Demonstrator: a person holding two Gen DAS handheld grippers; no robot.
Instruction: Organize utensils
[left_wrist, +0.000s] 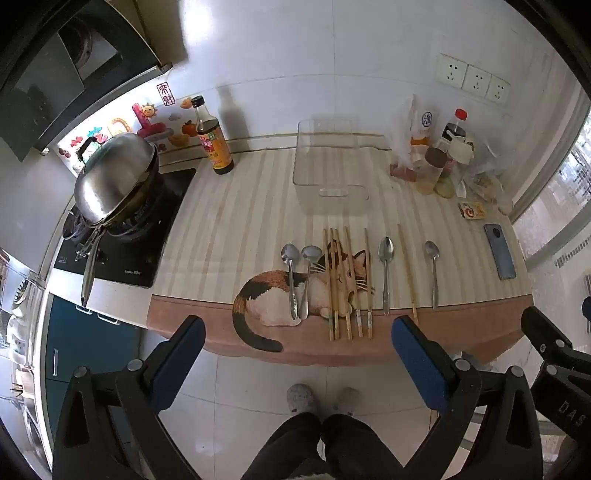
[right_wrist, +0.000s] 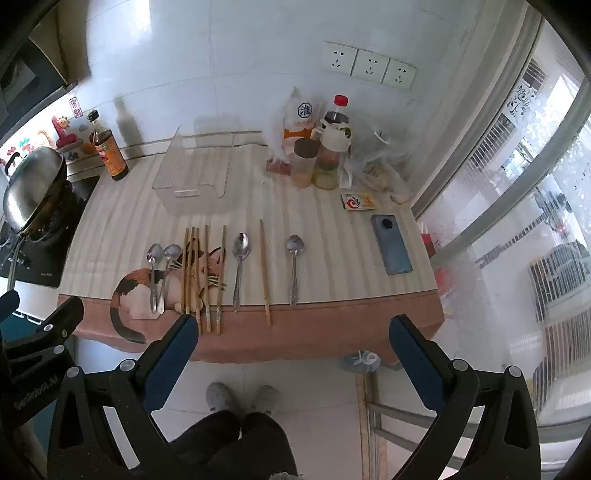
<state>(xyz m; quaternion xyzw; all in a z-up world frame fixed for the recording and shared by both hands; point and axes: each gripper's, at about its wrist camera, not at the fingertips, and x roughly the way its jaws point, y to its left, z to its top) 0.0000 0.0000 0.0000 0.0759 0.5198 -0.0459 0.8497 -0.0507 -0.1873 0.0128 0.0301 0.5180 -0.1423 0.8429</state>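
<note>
Chopsticks (left_wrist: 347, 280) lengthwise toward wall

The left gripper (left_wrist: 297, 338) hangs with its jaws wide apart and nothing between them, above the near edge of the striped mat (left_wrist: 240, 206). On the mat lie 4 spoons: 2 spoons (left_wrist: 299, 273) close together on the cat picture, another spoon (left_wrist: 386, 273) and a small spoon (left_wrist: 433, 269) further right. The chopsticks (left_wrist: 345, 280) lie between them. Behind stands a clear tray (left_wrist: 327, 158).
</note>
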